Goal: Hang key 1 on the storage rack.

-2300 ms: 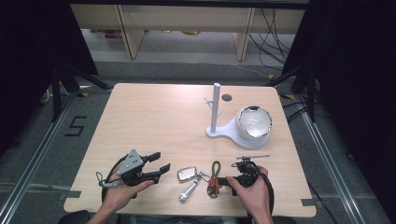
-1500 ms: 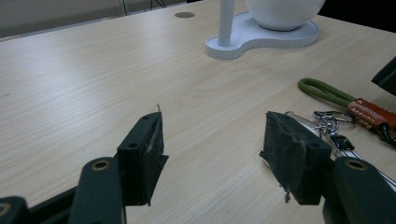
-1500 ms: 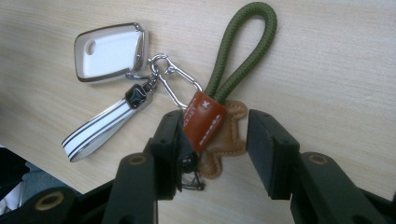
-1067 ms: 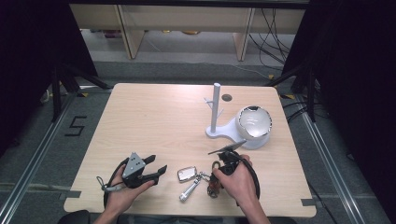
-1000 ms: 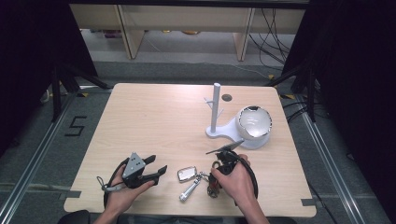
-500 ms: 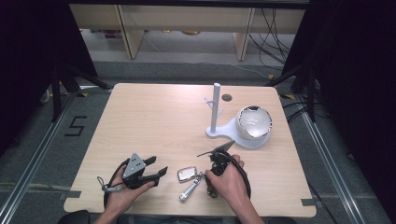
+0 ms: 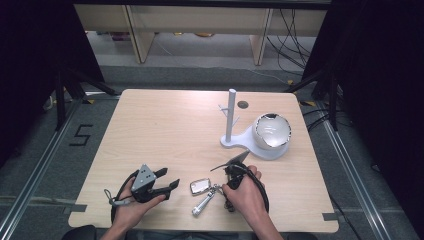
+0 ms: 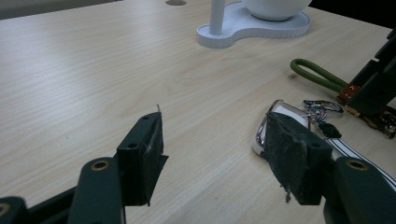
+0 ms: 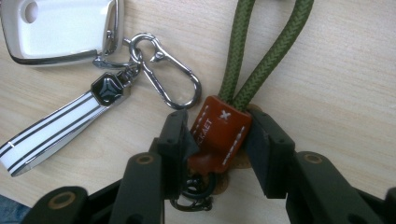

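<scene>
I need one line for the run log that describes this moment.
right gripper: shut on brown leather tab of green cord loop | left gripper: open, empty, beside white key fob | table: white stand

Pale wooden table (image 7: 165, 130) on grey floor (image 7: 40, 165)

Pale wood counter (image 7: 165, 130): a white stand (image 7: 239, 141) with its bowl far right, a key bunch (image 7: 205, 192) lying near the front edge.
</scene>
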`<state>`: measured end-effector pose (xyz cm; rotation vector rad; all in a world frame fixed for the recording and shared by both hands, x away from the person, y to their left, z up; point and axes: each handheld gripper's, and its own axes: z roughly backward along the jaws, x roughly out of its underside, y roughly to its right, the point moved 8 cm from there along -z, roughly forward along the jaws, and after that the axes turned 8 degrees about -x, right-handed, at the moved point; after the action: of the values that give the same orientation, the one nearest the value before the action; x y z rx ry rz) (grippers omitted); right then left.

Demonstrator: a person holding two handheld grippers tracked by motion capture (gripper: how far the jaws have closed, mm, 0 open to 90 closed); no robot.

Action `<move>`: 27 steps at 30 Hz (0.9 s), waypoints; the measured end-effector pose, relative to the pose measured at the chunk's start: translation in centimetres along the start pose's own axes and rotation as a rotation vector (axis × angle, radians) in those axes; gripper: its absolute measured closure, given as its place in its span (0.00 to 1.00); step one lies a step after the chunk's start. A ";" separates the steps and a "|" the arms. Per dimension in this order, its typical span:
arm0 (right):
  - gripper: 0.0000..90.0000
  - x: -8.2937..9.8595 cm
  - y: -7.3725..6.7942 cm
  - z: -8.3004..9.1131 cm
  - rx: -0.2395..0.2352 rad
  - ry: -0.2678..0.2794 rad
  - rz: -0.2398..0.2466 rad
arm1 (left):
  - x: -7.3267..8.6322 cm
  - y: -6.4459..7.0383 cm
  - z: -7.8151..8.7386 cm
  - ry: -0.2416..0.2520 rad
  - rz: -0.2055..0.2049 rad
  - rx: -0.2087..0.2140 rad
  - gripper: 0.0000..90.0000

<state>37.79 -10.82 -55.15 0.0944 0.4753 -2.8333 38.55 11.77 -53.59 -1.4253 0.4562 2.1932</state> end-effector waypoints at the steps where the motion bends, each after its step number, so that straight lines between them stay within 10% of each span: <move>1: 0.69 0.0 0.4 0.0 0.016 0.015 -0.004 | 0.1 -0.1 0.1 -0.008 -0.005 -0.005 0.42; 27: 0.89 0.0 0.6 0.8 -0.028 0.083 0.034 | 0.3 -0.3 0.1 -0.009 -0.008 -0.009 0.42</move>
<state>37.94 -11.65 -54.54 0.2127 0.5253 -2.7971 38.53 12.09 -53.80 -1.4191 0.4375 2.1965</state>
